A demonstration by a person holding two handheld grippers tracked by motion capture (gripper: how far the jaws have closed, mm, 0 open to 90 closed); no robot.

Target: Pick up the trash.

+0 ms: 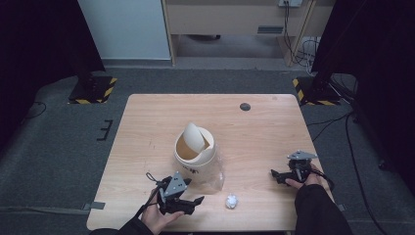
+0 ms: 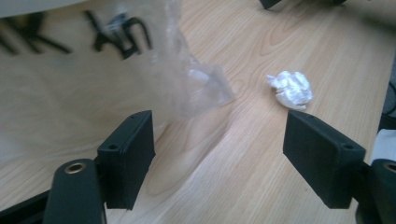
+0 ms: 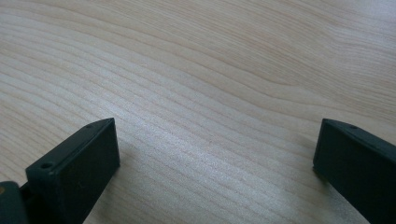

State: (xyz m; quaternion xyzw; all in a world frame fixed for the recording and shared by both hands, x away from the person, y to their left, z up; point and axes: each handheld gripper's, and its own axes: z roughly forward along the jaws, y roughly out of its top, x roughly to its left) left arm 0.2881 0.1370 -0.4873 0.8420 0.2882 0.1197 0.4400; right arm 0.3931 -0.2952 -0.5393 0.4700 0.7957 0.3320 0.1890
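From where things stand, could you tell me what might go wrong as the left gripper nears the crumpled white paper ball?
The left gripper is open, with the crumpled white paper ball ahead near one jaw, so it may get nudged away. The clear plastic bag beside the cream swing-lid bin could snag the other jaw.

At frame centre a cream bin (image 1: 195,149) with black lettering stands on the pale wood-grain table (image 1: 274,127); lower centre, a white crumpled wad (image 1: 231,200).

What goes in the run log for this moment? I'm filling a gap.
left gripper: open, near paper wad | right gripper: open, idle | bin: upright
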